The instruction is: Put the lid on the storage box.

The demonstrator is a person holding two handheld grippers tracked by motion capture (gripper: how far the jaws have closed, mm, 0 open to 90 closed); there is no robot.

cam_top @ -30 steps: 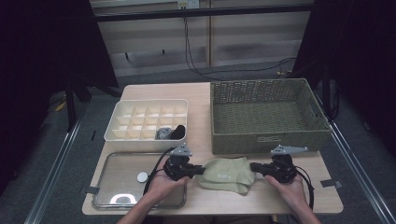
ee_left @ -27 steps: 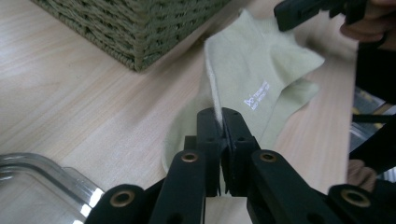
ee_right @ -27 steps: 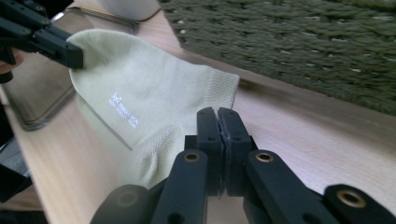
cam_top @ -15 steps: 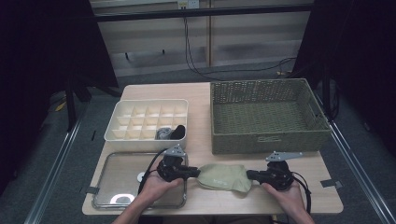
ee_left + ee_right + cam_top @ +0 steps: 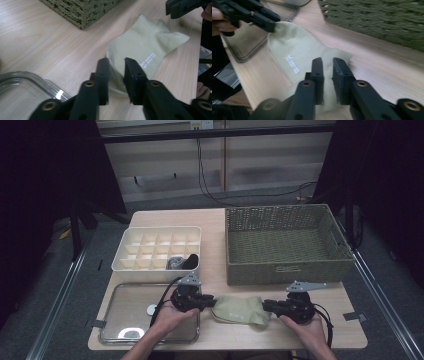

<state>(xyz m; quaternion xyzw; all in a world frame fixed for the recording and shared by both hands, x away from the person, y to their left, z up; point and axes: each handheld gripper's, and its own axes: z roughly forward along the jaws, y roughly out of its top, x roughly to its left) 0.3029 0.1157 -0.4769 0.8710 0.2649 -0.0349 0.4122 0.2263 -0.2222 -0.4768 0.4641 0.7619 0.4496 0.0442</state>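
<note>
A pale green sock (image 5: 239,309) with small white lettering lies flat on the wooden table near its front edge, stretched between both grippers. My left gripper (image 5: 210,302) is at the sock's left end. In the left gripper view the jaws (image 5: 117,62) stand nearly together, with the sock's (image 5: 147,42) edge rising between them. My right gripper (image 5: 267,306) is at the right end. Its jaws (image 5: 327,61) are close together over the sock (image 5: 294,42), with cloth showing in the narrow gap. The left gripper (image 5: 270,23) pinches the far edge in the right gripper view.
A woven olive basket (image 5: 290,267) stands just behind the sock at the right. A white compartment box (image 5: 150,265) with dark rolled items (image 5: 182,262) sits at the back left. A clear shallow tray (image 5: 125,320) lies under the left hand at the front left.
The sock was bunched a second ago and now lies drawn out flatter. Both grippers have shifted slightly toward the front edge with the sock's ends.
</note>
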